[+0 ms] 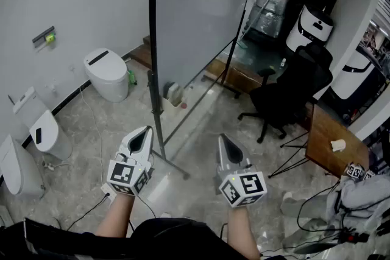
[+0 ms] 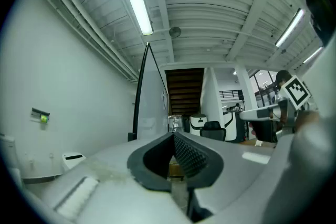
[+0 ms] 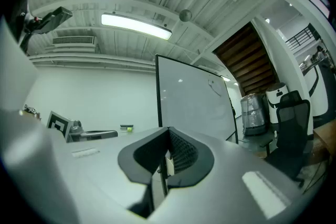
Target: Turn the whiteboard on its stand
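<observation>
The tall whiteboard [image 1: 201, 15] stands upright on its wheeled stand, and its black side edge [image 1: 153, 39] faces me. The stand's foot bar [image 1: 173, 164] runs across the floor between my two grippers. My left gripper [image 1: 146, 130] hangs just left of the upright post, shut and empty. My right gripper [image 1: 222, 138] hangs to the right of the foot bar, also shut with nothing in it. Neither touches the board. In the left gripper view the whiteboard [image 2: 152, 97] shows nearly edge-on beyond the shut gripper [image 2: 173, 136]. In the right gripper view the whiteboard [image 3: 194, 97] shows its face above the gripper [image 3: 169, 131].
White toilets [image 1: 106, 73] [image 1: 49, 131] line the left wall. A black office chair [image 1: 286, 94] and a wooden table [image 1: 326, 137] stand to the right. White robot units [image 1: 311, 27] and a wrapped item [image 1: 268, 9] are behind. Cables lie on the floor [image 1: 91, 210].
</observation>
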Tool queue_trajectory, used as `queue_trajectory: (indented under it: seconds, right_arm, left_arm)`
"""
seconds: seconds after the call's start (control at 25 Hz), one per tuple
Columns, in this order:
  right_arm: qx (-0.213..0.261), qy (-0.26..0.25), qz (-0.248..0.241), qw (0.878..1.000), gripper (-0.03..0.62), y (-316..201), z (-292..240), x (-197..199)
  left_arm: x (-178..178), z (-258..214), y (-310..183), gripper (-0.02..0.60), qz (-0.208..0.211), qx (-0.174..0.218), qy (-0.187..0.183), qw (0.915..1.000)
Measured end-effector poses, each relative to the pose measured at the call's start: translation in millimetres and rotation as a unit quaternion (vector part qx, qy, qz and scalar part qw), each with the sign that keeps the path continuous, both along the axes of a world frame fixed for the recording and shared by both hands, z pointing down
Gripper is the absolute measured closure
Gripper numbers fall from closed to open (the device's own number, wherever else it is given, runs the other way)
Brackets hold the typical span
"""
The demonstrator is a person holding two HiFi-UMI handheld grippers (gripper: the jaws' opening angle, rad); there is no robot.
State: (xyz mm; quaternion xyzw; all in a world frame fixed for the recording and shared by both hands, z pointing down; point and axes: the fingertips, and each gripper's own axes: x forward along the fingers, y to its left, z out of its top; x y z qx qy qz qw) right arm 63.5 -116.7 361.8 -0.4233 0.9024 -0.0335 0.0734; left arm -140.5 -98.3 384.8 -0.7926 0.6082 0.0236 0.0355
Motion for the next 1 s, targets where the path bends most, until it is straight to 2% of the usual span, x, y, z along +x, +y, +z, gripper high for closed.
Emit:
queue_trajectory:
  seconds: [0.56,1.0]
  right_arm:
    - [-0.006,-0.023,0.006,1.0,0.586,-16.1,3.2,18.5]
    - [-0.008,-0.02,0.004,1.0,0.586,-21.4,10.8,43.5]
  left_arm:
    - [11.0,6.6,-16.2,0.58,-0.001,-0.01,-0.008,0.9999]
    - [30.0,10.7,-24.7,0.58,-0.005,-0.014,-0.012,0.9998]
